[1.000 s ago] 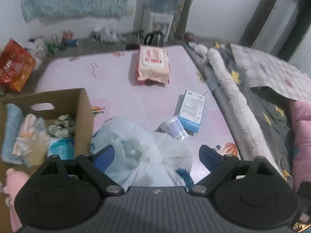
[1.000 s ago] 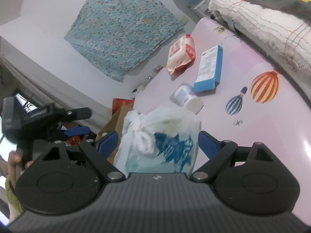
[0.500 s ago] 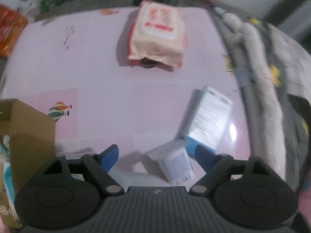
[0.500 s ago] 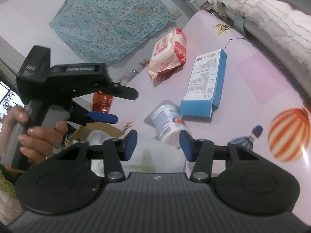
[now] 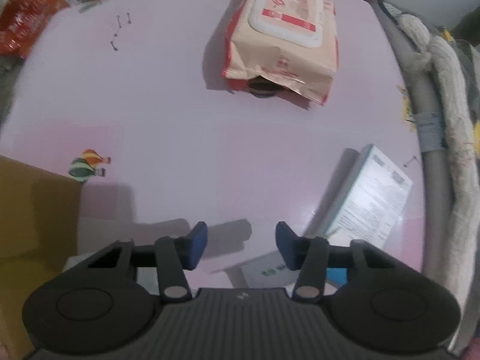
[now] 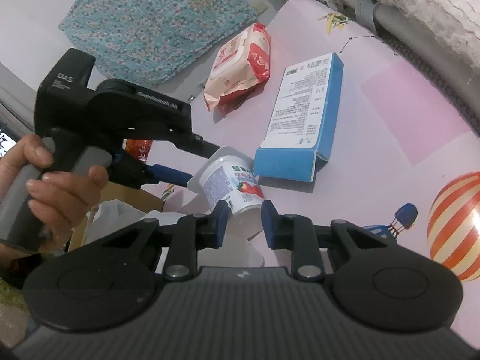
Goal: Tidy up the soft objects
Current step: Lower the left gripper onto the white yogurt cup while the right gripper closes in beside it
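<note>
- While my right claw [image 6: 242, 220] is closing near the bottom centre of its frame, I see white plastic of the bag [image 6: 252, 252] between and below its blue pads; whether they already pinch it I cannot tell, but I judge that is the aim.
- Just above that claw lies a tipped yogurt cup [image 6: 231, 184] with a strawberry label, its base close to the pads but not between them.
- Right of the cup a blue box [image 6: 303, 120] lies flat, and toward the upper middle sits a wet-wipes pack [image 6: 240, 66], both well apart from my grip.
- At mid-left a hand [image 6: 57, 186] holds my left claw [image 6: 177, 177], which reaches toward the cup's rim.
- From the left wrist view, the left claw [image 5: 237, 244] is closing with only bare pink surface [image 5: 168, 120] showing between its pads, so it grips nothing there.
- Lower right of that claw the cup's white side [image 5: 264, 273] peeks out; the cardboard box [image 5: 36, 210] stands at the left edge, which I take as the place for soft things.
</note>
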Tool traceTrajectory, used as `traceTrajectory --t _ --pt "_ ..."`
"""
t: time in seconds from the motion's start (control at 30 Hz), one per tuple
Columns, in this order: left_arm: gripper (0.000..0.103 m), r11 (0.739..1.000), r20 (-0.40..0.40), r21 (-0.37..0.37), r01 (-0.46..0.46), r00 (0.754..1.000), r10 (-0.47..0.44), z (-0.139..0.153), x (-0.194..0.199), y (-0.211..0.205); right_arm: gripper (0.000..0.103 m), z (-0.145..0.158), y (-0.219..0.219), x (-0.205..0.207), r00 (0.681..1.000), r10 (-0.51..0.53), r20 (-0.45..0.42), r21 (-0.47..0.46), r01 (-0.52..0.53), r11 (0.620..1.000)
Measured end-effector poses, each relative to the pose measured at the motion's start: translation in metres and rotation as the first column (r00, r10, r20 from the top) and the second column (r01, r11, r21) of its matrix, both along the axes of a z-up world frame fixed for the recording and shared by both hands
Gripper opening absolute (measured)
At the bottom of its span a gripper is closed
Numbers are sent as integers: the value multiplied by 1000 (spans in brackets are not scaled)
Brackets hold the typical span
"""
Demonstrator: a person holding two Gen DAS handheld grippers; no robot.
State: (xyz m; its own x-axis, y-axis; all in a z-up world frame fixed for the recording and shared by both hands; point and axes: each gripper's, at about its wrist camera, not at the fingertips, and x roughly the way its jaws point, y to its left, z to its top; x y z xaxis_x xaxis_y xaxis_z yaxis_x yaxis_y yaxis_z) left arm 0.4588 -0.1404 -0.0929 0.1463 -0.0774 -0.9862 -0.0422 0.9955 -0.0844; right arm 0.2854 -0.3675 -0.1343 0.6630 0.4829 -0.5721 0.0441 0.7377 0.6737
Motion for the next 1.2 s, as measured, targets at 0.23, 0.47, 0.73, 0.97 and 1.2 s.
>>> traceTrajectory --t 0.23,0.47,0.73,0.97,1.2 --pt "35 996 -34 19 90 995 -89 -5 -9 -19 21 1 0 -2 1000 12 9 0 -12 1000" --pt "31 983 22 60 176 984 -177 18 -24 -37 21 -2 -6 -6 1000 12 15 14 -13 1000" --pt "31 971 54 41 234 970 -236 43 -47 -50 21 -7 -16 -11 1000 6 11 47 -6 999" --pt "42 927 25 -3 376 926 -375 46 -77 -80 20 -14 -23 -18 1000 -7 -20 39 8 999" --pt "57 932 45 -44 358 933 -357 61 -83 -74 22 -12 -28 -35 1000 -10 -15 12 10 1000"
